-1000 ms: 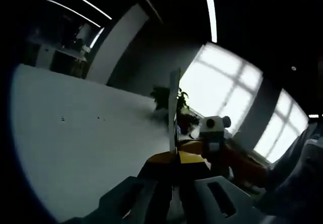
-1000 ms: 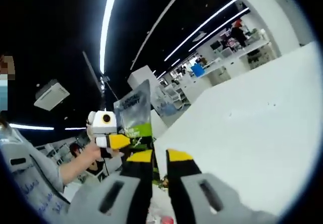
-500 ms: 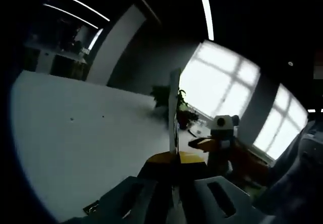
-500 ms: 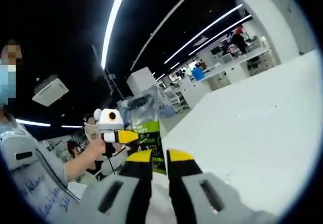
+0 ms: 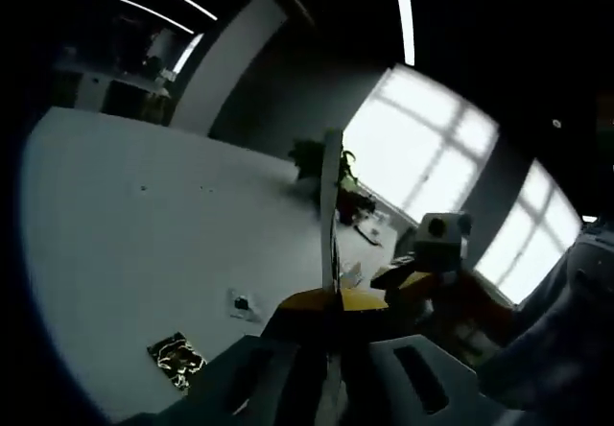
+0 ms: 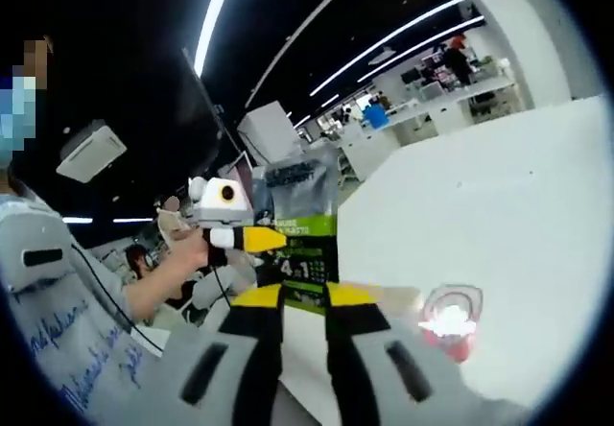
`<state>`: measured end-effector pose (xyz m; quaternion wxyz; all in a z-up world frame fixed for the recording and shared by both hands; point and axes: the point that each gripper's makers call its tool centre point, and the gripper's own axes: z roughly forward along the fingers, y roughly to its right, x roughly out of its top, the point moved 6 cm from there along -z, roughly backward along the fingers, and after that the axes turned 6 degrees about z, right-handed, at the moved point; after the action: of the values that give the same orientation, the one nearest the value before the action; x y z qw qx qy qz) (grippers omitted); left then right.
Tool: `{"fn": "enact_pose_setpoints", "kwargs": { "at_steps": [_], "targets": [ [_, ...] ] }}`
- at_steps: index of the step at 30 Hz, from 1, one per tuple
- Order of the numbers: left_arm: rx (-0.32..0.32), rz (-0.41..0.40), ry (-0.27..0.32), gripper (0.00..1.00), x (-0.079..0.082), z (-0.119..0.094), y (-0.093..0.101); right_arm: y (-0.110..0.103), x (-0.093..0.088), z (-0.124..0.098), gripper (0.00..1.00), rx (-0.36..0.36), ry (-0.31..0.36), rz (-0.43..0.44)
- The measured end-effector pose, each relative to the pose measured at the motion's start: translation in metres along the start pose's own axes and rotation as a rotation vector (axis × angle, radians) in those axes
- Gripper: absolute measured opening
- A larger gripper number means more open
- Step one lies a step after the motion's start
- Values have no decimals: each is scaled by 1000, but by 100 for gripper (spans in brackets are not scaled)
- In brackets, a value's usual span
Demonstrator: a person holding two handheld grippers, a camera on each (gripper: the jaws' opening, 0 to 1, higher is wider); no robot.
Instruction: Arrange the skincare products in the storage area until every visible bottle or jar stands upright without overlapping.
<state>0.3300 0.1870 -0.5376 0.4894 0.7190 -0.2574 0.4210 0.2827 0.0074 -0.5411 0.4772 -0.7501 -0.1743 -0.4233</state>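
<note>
My left gripper (image 5: 336, 303) is shut on a flat pouch (image 5: 331, 215), which stands edge-on above its yellow tips. In the right gripper view the same pouch (image 6: 302, 229) faces me, grey on top and green below, with the left gripper (image 6: 273, 241) pinching its left side. My right gripper (image 6: 305, 299) sits just below the pouch; its jaws stand a narrow gap apart with nothing between them. It also shows as the right gripper (image 5: 398, 277) beside the pouch in the left gripper view. A small pink jar (image 6: 449, 319) with a clear lid stands on the white table (image 6: 499, 205).
A dark foil sachet (image 5: 176, 359) and a small white item (image 5: 242, 303) lie on the white table (image 5: 144, 234). A person's hand (image 6: 177, 244) and grey sleeve (image 6: 67, 330) are at the left. Potted plants (image 5: 312, 162) stand at the table's far edge.
Both views have tilted down toward the table: the foil sachet, the white item and the pink jar have come into sight. The pouch now sits closer above my right jaws.
</note>
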Motion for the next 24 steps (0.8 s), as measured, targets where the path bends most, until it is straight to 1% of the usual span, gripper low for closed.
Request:
{"fn": "enact_pose_setpoints", "kwargs": {
  "at_steps": [2, 4, 5, 7, 10, 14, 15, 17, 19, 21, 24],
  "targets": [
    [0, -19, -5, 0, -6, -3, -1, -5, -9, 3, 16, 3, -18, 14],
    [-2, -30, -10, 0, -12, -5, -1, -7, -16, 6, 16, -9, -33, 20],
    [-7, -43, -14, 0, -16, -6, -1, -8, -23, 9, 17, -17, -52, 26],
    [-16, -58, -21, 0, -22, -7, 0, -7, -35, 12, 18, -30, -80, 35],
    [-19, -74, -37, 0, -32, -8, 1, -5, -51, 14, 20, -59, -105, 60],
    [-35, -109, -52, 0, -43, -11, 2, -3, -66, 15, 23, -98, -132, 80],
    [-48, -128, -56, 0, -47, -12, 3, -1, -71, 15, 24, -113, -142, 82],
    [-60, -144, -59, 0, -53, -12, 3, 1, -77, 18, 25, -122, -155, 88],
    [-76, -157, -61, 0, -58, -13, 6, 1, -82, 19, 26, -124, -158, 99],
    [-102, -178, -67, 0, -62, -14, 8, 0, -87, 21, 26, -116, -151, 129],
    [-134, -214, -53, 0, -64, -14, 9, -4, -88, 24, 25, -77, -120, 191]
  ]
}}
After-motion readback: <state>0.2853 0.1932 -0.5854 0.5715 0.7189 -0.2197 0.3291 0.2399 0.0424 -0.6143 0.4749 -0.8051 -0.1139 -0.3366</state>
